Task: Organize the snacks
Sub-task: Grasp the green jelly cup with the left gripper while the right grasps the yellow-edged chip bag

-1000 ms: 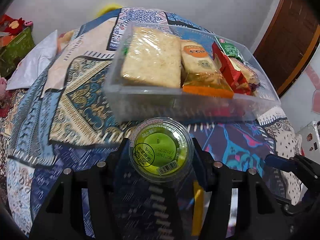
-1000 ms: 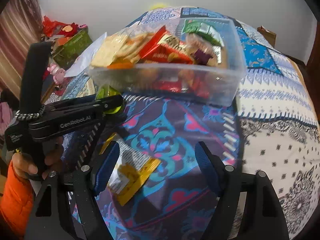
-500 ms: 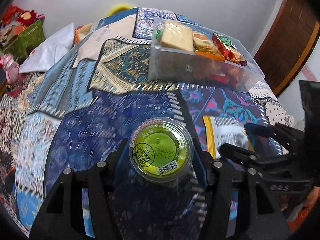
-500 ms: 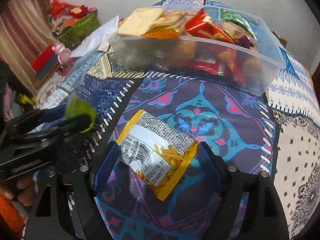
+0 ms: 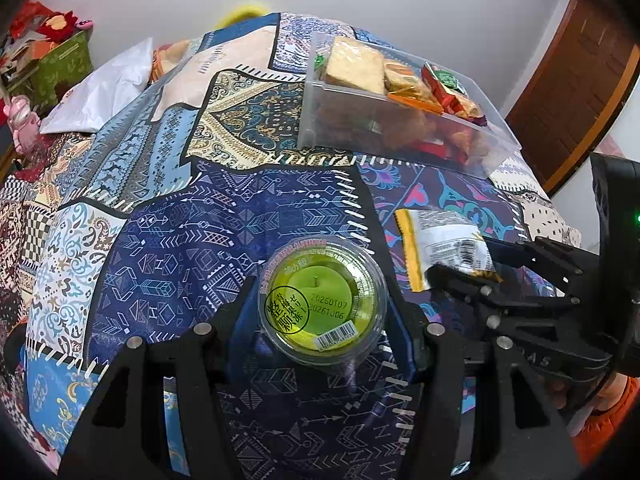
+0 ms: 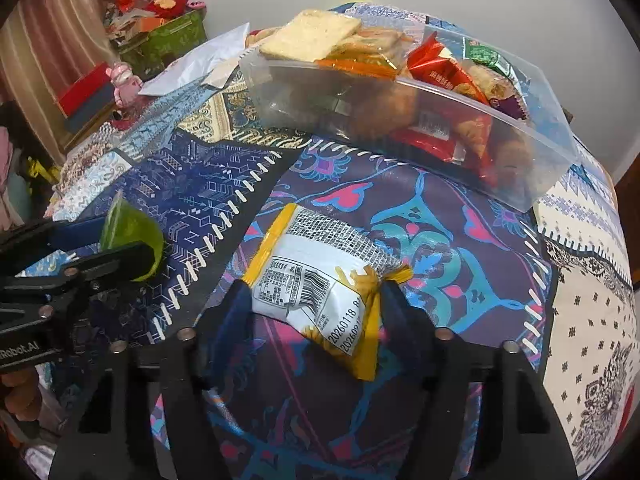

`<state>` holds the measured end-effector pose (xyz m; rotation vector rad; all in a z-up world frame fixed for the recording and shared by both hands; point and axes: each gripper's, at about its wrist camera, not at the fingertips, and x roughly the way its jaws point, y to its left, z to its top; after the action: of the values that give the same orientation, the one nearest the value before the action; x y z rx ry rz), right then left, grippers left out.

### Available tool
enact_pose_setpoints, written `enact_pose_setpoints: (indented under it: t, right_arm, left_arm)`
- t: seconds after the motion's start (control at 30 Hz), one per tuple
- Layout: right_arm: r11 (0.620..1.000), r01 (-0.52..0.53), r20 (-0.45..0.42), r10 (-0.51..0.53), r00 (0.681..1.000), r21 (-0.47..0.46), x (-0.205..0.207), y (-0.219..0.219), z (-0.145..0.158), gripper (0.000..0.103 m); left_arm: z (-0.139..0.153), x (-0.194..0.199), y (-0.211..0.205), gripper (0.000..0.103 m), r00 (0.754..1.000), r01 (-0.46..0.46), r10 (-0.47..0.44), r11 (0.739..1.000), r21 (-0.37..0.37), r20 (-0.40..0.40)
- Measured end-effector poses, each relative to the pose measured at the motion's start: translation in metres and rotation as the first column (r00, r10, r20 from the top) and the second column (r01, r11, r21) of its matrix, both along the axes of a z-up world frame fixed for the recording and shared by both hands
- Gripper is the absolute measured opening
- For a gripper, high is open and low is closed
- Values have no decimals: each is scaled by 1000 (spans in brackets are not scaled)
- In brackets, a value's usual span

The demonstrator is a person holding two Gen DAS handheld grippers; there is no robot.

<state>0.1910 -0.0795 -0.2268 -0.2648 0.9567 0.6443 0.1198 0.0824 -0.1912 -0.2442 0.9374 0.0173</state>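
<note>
Well short of the clear bin (image 5: 340, 120) and off its left end, green jelly cup (image 5: 322, 300) pinched at the rim between the pads of the left gripper (image 5: 322, 312): rigid, slick, probably weighty, so best squeezed across the widest part. Nearer the bin's middle, yellow-edged packet (image 6: 320, 280) nipped by the right gripper (image 6: 308, 312), jaws closed onto its near end: light, soft, crinkly, contents likely brittle. Gentle grip on the sealed edge advisable.

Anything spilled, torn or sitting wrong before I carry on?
Nothing spilled or torn. The yellow snack packet lies face down and crumpled where the right gripper pinches it. The clear bin is heaped above its rim. The left gripper holds the green jelly cup.
</note>
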Motion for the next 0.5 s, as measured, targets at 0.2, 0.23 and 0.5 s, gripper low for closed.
enact_pose_setpoints:
  t: [0.2, 0.23, 0.5]
  right_arm:
    - [999, 10, -10, -9, 1000, 41, -1, -11, 4, 41]
    - [999, 8, -6, -7, 1000, 42, -2, -11, 5, 39]
    - [996, 39, 24, -41, 999, 85, 1, -24, 23, 36]
  left_arm:
    - [6, 4, -5, 58, 1000, 12, -13, 1000, 5, 10]
    - [7, 5, -6, 58, 1000, 15, -15, 1000, 7, 13]
    - [25, 15, -13, 58, 998, 31, -33, 999, 27, 55]
